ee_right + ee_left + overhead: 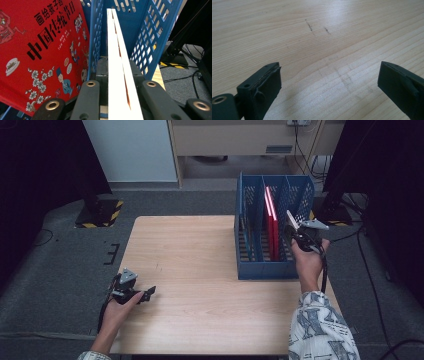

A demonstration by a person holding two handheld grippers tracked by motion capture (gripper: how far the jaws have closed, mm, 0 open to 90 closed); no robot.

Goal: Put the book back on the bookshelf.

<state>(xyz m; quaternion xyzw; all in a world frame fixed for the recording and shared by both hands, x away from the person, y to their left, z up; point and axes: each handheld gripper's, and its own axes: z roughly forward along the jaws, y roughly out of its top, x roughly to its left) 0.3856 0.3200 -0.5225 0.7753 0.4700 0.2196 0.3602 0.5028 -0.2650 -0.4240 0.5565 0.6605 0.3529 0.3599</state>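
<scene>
Up close, right claw (117, 100) clamps thin book (116, 62); red cover (42, 50) adjacent.

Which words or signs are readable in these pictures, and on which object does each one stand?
"画给孩子的" and, below it, "传统节日": smaller black line on the red book cover, seen in the right gripper view.
"中国": large black characters on that cover.
A few small characters beside the title: too small to read.
The thin white-edged book held in the right gripper: no text visible.
</scene>
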